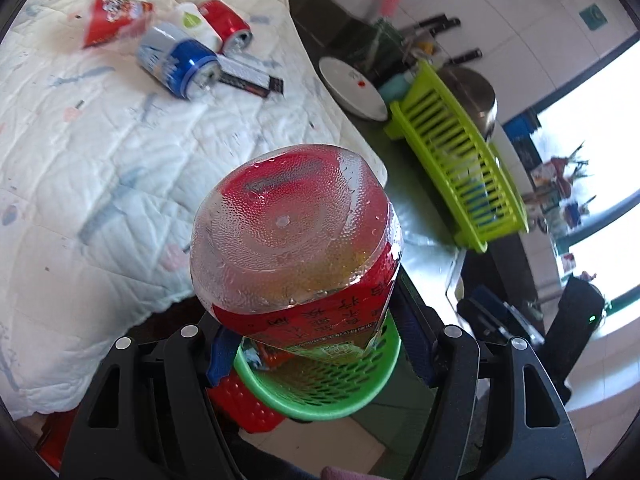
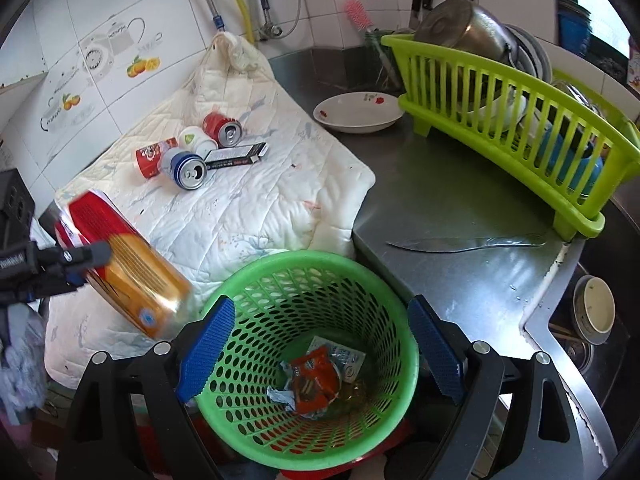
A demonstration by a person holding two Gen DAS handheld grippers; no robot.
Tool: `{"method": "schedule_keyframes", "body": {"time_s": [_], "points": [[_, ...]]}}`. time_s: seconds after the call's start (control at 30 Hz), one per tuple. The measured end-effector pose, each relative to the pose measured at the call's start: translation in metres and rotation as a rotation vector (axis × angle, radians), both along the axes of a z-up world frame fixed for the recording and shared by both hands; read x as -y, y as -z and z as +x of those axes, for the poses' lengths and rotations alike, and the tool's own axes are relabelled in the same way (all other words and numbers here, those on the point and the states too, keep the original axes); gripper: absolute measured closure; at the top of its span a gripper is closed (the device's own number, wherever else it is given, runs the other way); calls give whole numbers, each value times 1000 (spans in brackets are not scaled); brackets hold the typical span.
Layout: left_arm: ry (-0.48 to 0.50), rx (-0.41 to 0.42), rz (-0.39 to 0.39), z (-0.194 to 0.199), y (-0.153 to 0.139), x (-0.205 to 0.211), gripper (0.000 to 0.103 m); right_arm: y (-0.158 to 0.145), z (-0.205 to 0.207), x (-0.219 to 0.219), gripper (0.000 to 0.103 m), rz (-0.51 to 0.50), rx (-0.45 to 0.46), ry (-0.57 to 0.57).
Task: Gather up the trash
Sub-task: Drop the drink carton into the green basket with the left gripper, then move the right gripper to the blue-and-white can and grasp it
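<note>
My left gripper point(image 1: 318, 344) is shut on a plastic tea bottle point(image 1: 292, 232) with a red label, its clear base turned toward the camera. Below it stands the green mesh basket point(image 1: 320, 408). In the right wrist view the same bottle point(image 2: 132, 276) hangs tilted beside the basket's left rim point(image 2: 304, 258), held by the left gripper point(image 2: 76, 258). My right gripper point(image 2: 320, 344) is open above the basket with nothing between its blue pads. A red wrapper point(image 2: 314, 380) and scraps lie in the basket. A blue can point(image 2: 186, 170), red can point(image 2: 222, 128), red cup point(image 2: 150, 156) and small box point(image 2: 236, 156) lie on the white quilt point(image 2: 260, 208).
A lime dish rack point(image 2: 500, 120) with pots and bowls stands at the back right. A white plate point(image 2: 358, 114) sits next to it. A knife point(image 2: 460, 244) lies on the steel counter. A sink with a bowl point(image 2: 594, 310) is at the far right.
</note>
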State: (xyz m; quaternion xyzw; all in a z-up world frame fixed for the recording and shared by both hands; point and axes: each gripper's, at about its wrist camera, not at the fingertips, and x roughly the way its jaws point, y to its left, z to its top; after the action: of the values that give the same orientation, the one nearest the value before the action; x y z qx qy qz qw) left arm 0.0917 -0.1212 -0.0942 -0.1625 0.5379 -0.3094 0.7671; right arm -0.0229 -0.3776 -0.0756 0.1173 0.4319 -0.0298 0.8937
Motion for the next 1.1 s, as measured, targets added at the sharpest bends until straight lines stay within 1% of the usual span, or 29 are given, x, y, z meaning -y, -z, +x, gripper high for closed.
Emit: {"method": "schedule_keyframes", "body": {"time_s": [0.2, 0.3, 0.37, 0.47, 0.53, 0.7, 0.83, 1.1], "points": [[122, -54, 27, -14, 26, 38, 34, -5, -10, 4, 18, 2, 12, 15], [162, -88, 37, -18, 39, 50, 32, -6, -13, 5, 18, 6, 15, 19], [183, -111, 23, -20, 46, 56, 30, -7, -13, 4, 18, 8, 18, 19], [200, -101, 38, -24, 47, 57, 25, -9, -14, 3, 18, 6, 23, 17], [208, -81, 45, -25, 44, 57, 24, -9, -13, 2, 18, 4, 24, 14], [172, -32, 52, -20, 31, 43, 24, -10, -5, -5, 18, 5, 25, -1], [122, 23, 68, -12, 19, 25, 24, -9, 7, -12, 18, 9, 25, -26], [24, 76, 86, 8, 5, -14, 24, -10, 36, -33, 18, 7, 25, -92]]}}
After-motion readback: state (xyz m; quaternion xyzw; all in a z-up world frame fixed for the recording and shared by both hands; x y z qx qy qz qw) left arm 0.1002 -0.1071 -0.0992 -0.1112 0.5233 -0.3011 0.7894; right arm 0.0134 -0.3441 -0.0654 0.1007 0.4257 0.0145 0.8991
